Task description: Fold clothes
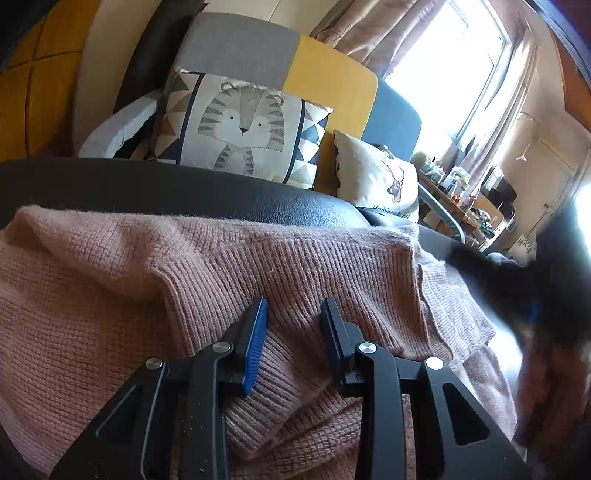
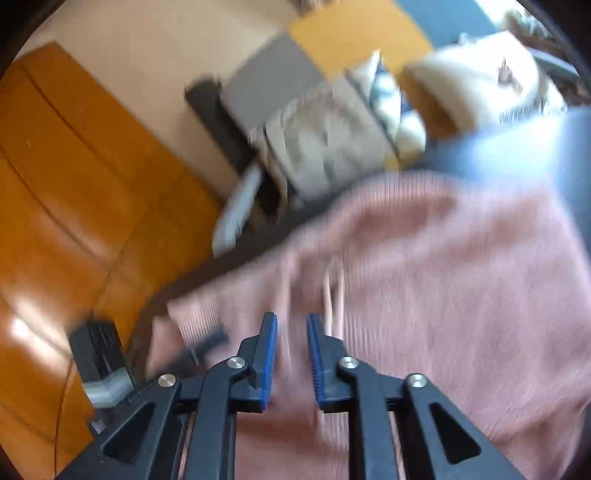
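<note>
Tiger cushion [image 1: 240, 129] behind pink sweater [image 1: 258, 258]

— What sort of place is this?
— A home, a lived-in sitting room: a tiger-print cushion [image 1: 240, 129] and a deer-print cushion [image 1: 384, 177] lean on grey, yellow and blue backrests [image 1: 332, 77].
— Anything else?
— Patterned curtains [image 1: 388, 33] frame a bright window [image 1: 443, 66], a cluttered side table [image 1: 458, 199] stands beneath it, and warm wooden panelling [image 2: 74, 184] lines one side.
</note>
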{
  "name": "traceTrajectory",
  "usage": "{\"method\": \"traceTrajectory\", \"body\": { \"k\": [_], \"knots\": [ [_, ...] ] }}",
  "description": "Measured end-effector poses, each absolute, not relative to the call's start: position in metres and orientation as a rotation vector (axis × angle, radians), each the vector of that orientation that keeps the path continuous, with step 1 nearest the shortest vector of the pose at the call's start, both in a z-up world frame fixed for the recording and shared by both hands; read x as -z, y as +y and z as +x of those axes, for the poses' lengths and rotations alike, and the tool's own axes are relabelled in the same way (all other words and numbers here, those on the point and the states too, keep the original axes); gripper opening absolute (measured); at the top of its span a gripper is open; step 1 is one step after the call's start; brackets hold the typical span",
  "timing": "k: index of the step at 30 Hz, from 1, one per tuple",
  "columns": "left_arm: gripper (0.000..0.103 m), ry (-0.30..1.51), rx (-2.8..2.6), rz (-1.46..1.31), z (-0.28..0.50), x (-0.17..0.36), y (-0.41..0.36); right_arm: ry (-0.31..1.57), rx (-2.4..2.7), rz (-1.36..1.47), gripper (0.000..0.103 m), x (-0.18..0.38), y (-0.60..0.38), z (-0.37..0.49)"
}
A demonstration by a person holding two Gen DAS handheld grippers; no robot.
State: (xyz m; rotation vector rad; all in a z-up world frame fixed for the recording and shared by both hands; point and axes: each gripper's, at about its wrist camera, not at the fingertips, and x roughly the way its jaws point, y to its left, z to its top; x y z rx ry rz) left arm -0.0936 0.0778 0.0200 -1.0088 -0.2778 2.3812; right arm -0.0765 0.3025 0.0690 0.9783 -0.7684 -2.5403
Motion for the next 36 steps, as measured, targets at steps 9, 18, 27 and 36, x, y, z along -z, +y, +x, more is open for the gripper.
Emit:
{"method": "traceTrajectory", "body": {
  "k": [9,18,27,36],
  "knots": [
    [0.033,-0.295,-2.379,-0.987,-0.094,-0.018,0.075,-0.219,2.658,1.262,0.010,-0.077,0.285,-0.160],
    [0.033,-0.329,-2.360,-0.971,-0.097,-0.015,0.072,-0.345,2.743,1.189,0.005,-0.046,0.325,-0.162],
    [0.033,-0.346,-2.355,-0.964,-0.098,-0.013,0.072,-0.648,2.670,1.075,0.012,-0.085,0.322,-0.147],
    [0.033,-0.379,-2.336,-0.964,-0.100,-0.013,0.069,-0.283,2.624,1.147,0.008,-0.066,0.228,-0.128]
  ]
}}
